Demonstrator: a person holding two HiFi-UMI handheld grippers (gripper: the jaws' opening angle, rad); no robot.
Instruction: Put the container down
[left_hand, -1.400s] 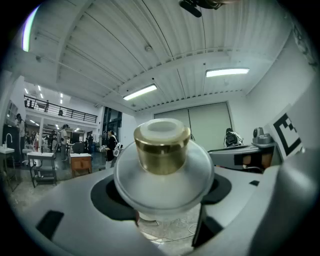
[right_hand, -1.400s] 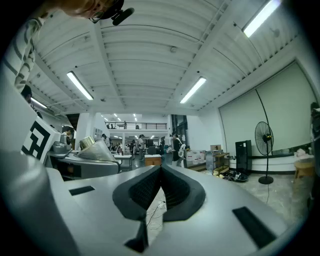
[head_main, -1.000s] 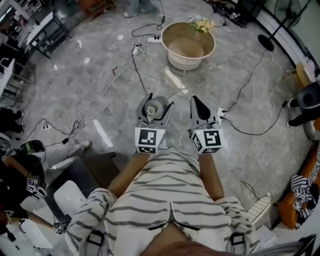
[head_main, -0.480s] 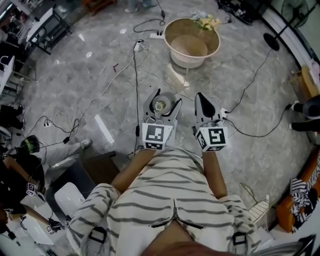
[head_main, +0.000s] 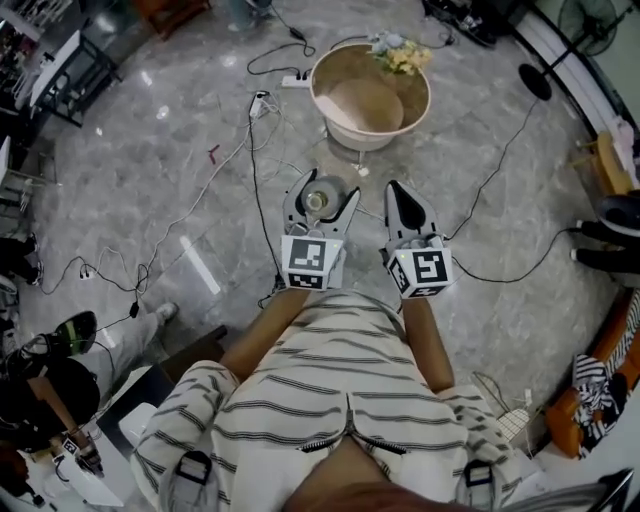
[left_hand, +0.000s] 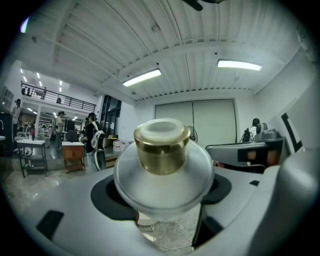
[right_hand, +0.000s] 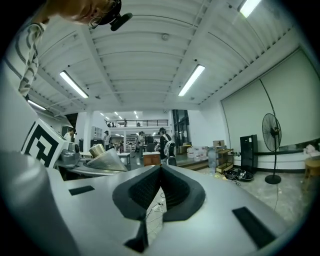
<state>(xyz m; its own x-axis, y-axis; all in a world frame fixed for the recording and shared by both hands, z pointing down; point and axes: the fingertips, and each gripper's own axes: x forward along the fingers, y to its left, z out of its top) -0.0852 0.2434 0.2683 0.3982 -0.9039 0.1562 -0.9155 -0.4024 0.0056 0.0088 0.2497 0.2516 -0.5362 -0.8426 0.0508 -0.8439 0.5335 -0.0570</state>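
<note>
So the left gripper (head_main: 321, 188) is clamped on the clear round container with gold collar and white cap (left_hand: 161, 150) between its jaws, right gripper (head_main: 402, 195) pinched shut empty beside it, and I'm guessing that slick curved body could slip out before touchdown.

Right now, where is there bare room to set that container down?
Bare marble floor lies left of the long cable, toward the black rack, and inside the basin beside the flowers. Crowded: wires tangle between the basin and the left claw holding the container.

container (head_main: 320, 200) in left hand-held gripper (head_main: 327, 187)
</note>
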